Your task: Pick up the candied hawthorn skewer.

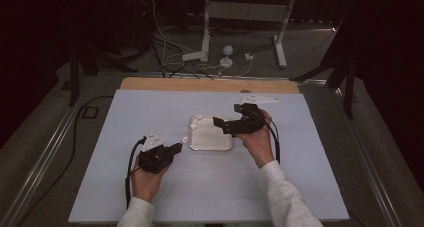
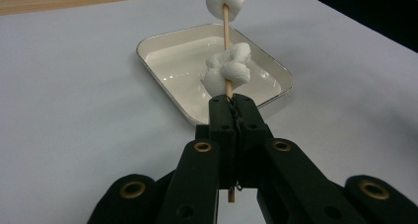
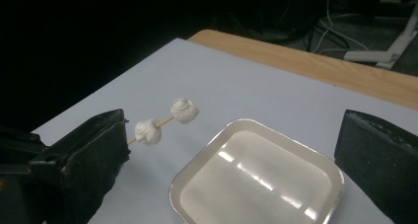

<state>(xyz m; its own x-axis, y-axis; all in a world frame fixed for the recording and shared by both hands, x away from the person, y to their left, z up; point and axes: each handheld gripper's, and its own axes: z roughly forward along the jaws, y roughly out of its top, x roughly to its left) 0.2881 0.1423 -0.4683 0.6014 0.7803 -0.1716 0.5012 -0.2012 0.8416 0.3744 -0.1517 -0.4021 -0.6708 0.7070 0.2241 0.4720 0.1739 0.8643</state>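
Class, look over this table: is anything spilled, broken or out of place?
Nothing stands out. The tray sits flat and empty. The left tool grips a skewer with two intact marshmallows. The right tool is open above the tray.

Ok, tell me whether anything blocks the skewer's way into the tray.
Nothing visible does. The left gripper holds the skewer just outside the empty tray; the right gripper hovers over the tray's far side.
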